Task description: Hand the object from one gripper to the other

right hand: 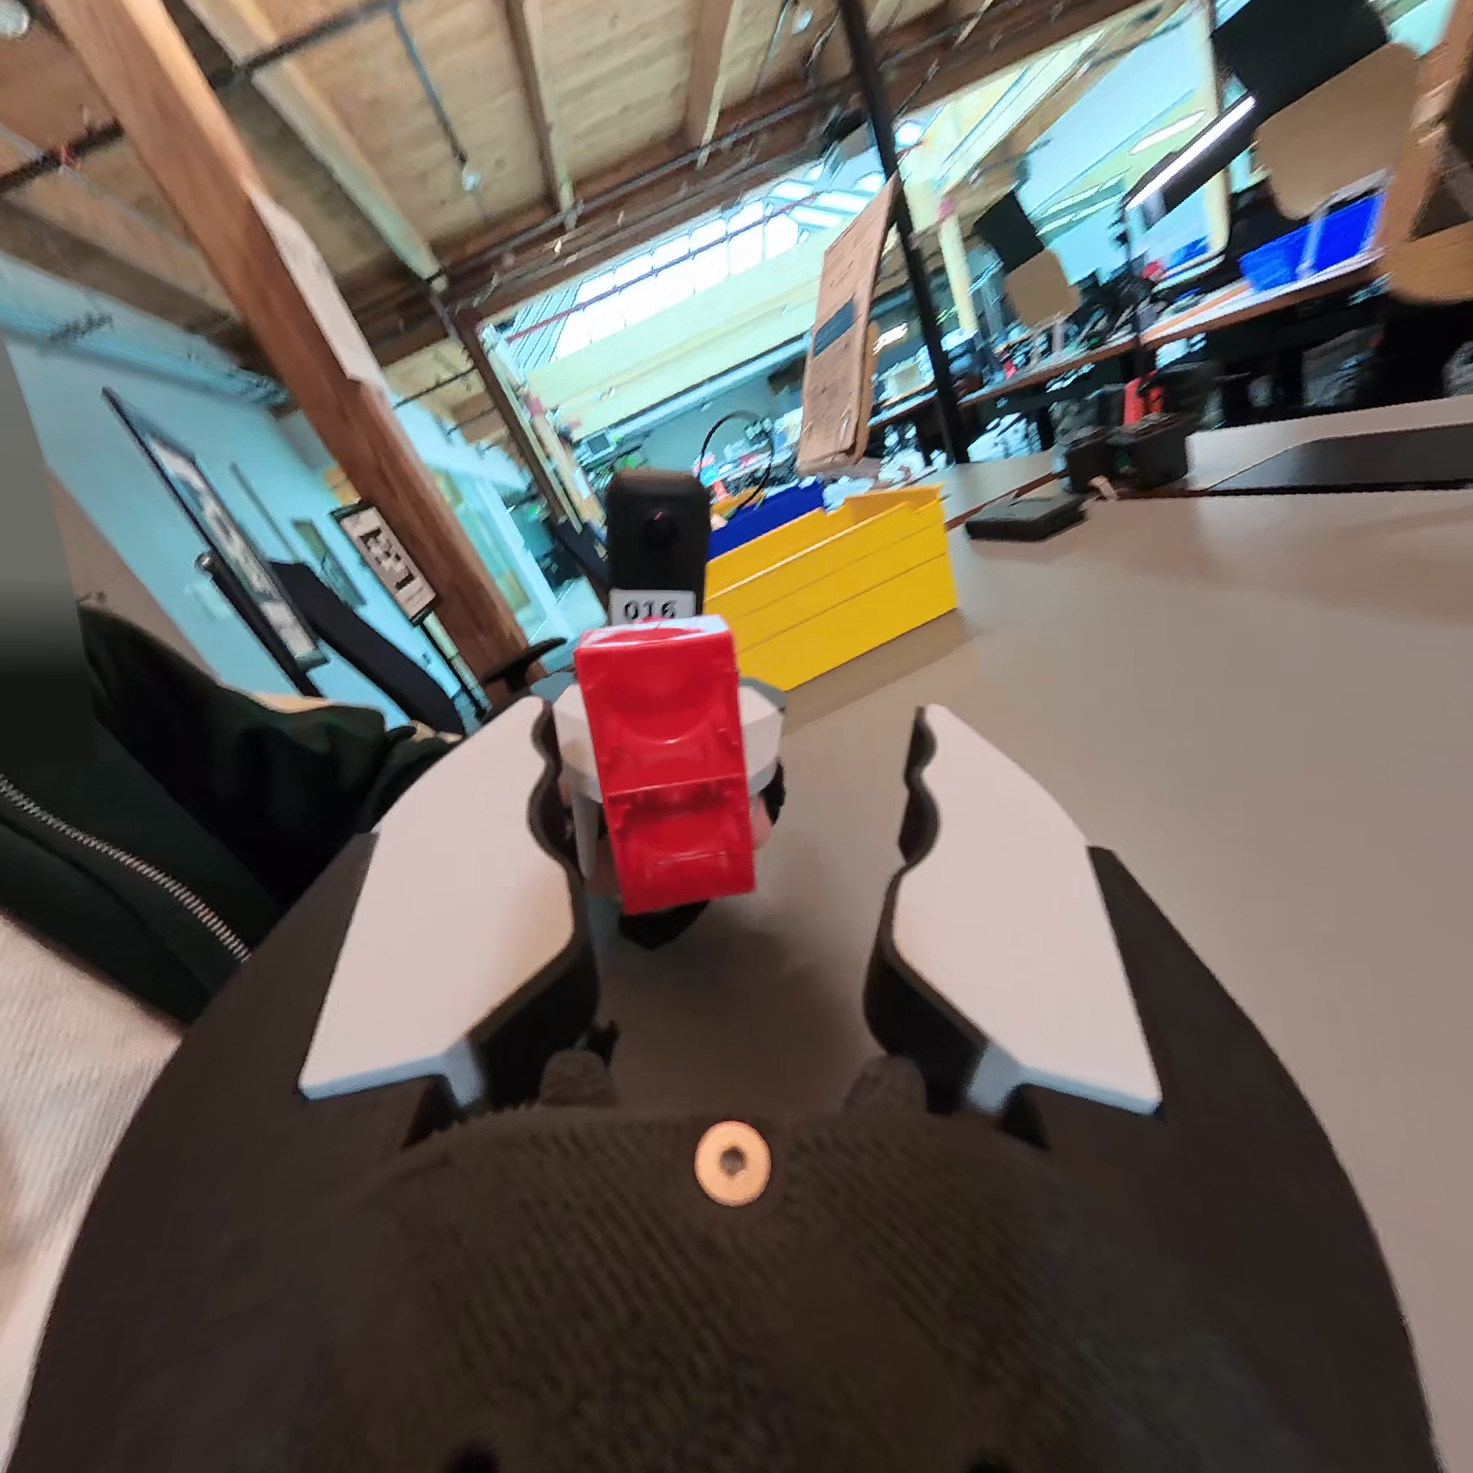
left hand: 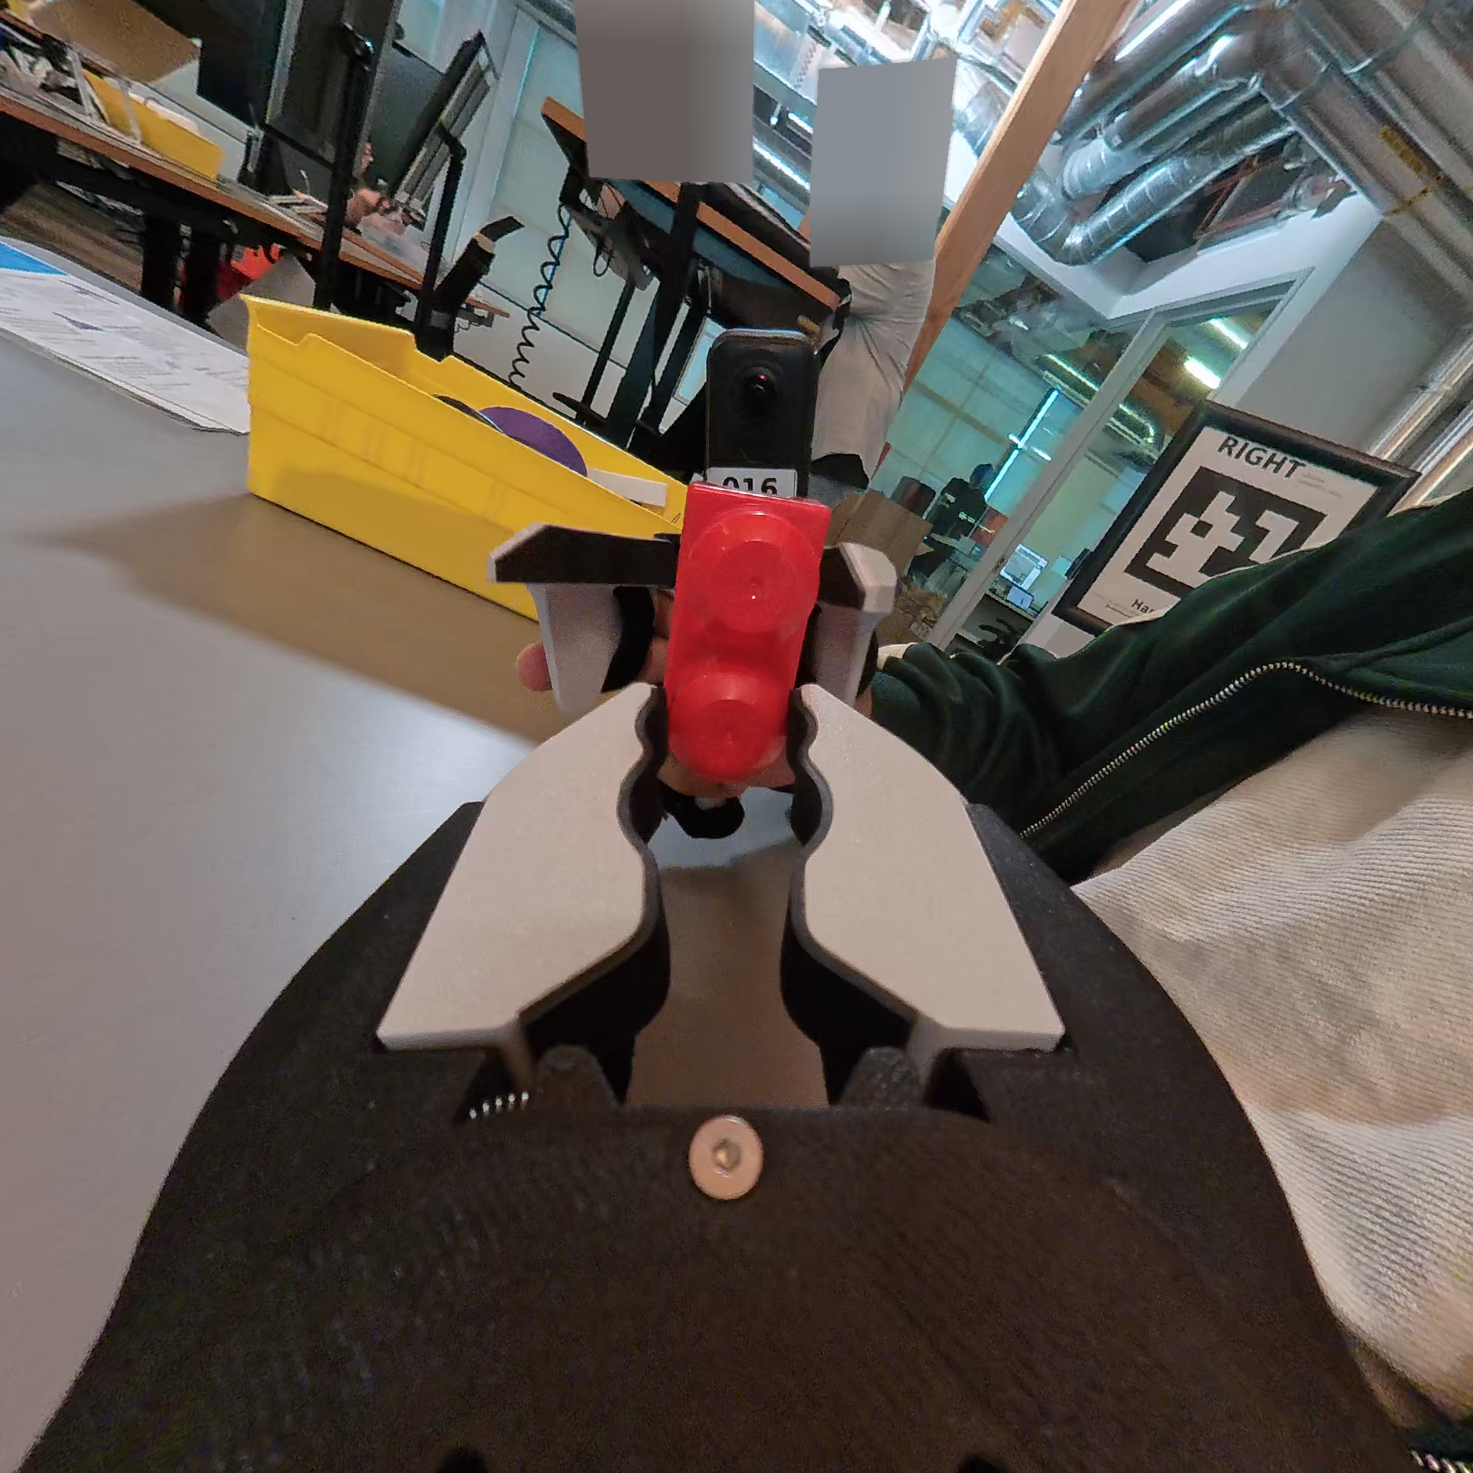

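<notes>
A red two-stud brick (left hand: 745, 630) stands upright above the table. My left gripper (left hand: 725, 717) is shut on its lower end, studs facing its camera. My right gripper (right hand: 731, 715) is open. The brick (right hand: 665, 765) shows its underside in the right wrist view and sits between the right gripper's fingertips, nearer the left one, with a clear gap on the right. In the left wrist view the right gripper's fingers (left hand: 570, 638) flank the brick's upper half. In the right wrist view the left gripper's fingers (right hand: 575, 769) show behind the brick.
A yellow bin (left hand: 382, 446) stands on the grey table (left hand: 199, 717) behind the grippers; it also shows in the right wrist view (right hand: 837, 590). Papers (left hand: 119, 343) lie at the far left. A green sleeve (left hand: 1116, 717) is at the right. Black devices (right hand: 1124, 462) sit farther back.
</notes>
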